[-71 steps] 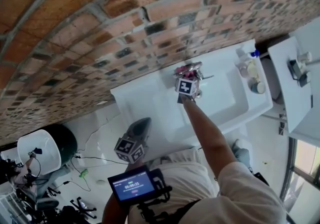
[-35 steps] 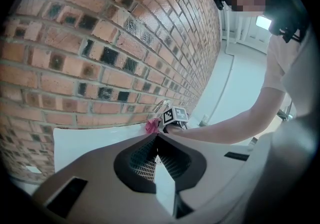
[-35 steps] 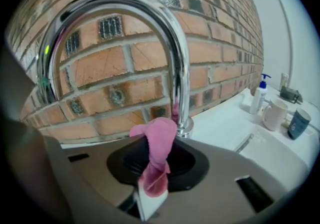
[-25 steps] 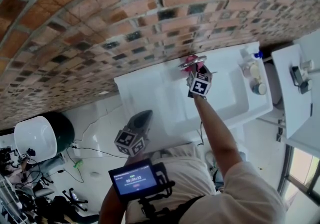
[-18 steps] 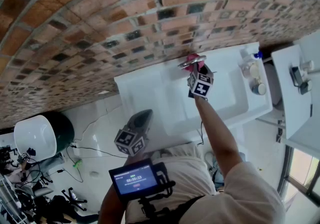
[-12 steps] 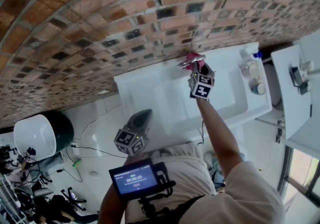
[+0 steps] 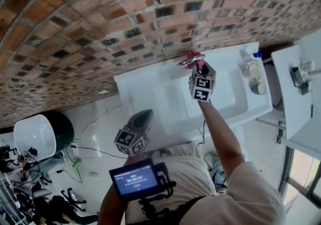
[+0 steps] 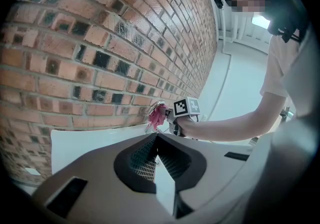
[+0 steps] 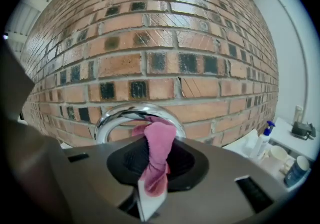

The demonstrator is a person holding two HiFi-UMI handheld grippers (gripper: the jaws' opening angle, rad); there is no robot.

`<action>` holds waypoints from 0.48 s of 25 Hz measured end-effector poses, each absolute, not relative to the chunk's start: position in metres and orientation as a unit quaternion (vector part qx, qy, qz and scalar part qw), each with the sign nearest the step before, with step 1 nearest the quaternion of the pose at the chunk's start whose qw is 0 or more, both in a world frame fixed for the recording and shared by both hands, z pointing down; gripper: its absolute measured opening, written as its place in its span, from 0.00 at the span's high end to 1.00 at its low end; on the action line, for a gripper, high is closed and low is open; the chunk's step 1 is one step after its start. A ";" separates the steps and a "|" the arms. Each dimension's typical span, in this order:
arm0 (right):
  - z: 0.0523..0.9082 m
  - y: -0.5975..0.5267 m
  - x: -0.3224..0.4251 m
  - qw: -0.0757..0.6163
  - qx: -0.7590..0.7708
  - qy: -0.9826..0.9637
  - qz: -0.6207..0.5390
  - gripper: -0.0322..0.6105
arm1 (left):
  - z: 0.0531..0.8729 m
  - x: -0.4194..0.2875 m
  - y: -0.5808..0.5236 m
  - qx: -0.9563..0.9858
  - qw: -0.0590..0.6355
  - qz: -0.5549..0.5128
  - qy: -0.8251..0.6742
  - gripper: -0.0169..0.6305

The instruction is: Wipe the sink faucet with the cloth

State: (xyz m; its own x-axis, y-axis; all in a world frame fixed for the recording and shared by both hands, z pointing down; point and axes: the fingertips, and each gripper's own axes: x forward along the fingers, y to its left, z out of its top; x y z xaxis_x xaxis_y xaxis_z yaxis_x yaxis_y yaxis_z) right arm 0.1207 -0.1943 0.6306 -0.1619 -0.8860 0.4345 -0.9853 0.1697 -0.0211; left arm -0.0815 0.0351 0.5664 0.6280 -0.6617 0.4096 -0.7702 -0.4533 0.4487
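The chrome faucet (image 7: 186,60) curves out from the brick wall over the white sink (image 7: 150,93). My right gripper (image 7: 196,70) is shut on a pink cloth (image 7: 193,63) and presses it against the faucet's arch. In the right gripper view the cloth (image 9: 159,154) hangs from the right gripper (image 9: 150,188), just in front of the faucet (image 9: 122,114). My left gripper (image 7: 143,117) hangs low, in front of the sink's left part. It is shut and holds nothing. The left gripper view looks past the left gripper (image 8: 156,139) to the cloth (image 8: 157,116).
A spray bottle (image 7: 245,60) and cups (image 7: 258,87) stand on the sink's right ledge; the right gripper view also shows the bottle (image 9: 264,138). A white counter (image 7: 293,93) lies further right. A white bin (image 7: 37,149) and cables are on the floor at left.
My right gripper has shifted the cloth a little along the faucet's arch. The left gripper has stayed where it was.
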 end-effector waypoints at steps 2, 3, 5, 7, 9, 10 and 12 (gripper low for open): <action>0.626 -0.192 0.116 0.169 0.622 -0.753 0.133 0.81 | 0.566 -0.083 0.035 0.848 0.306 0.090 -0.423 0.99; 0.623 -0.191 0.113 0.173 0.618 -0.757 0.122 0.81 | 0.566 -0.083 0.035 0.849 0.304 0.091 -0.423 0.99; 0.620 -0.190 0.107 0.180 0.612 -0.763 0.102 0.81 | 0.565 -0.084 0.036 0.849 0.303 0.094 -0.422 0.99; 0.618 -0.187 0.103 0.184 0.606 -0.769 0.090 0.81 | 0.565 -0.083 0.037 0.849 0.305 0.094 -0.422 0.99; 0.616 -0.185 0.097 0.187 0.598 -0.775 0.080 0.82 | 0.565 -0.083 0.038 0.849 0.304 0.093 -0.423 0.99; 0.615 -0.183 0.094 0.188 0.594 -0.779 0.075 0.82 | 0.565 -0.083 0.038 0.849 0.303 0.093 -0.423 0.99; 0.614 -0.181 0.088 0.193 0.586 -0.785 0.060 0.81 | 0.565 -0.082 0.038 0.849 0.304 0.095 -0.422 0.99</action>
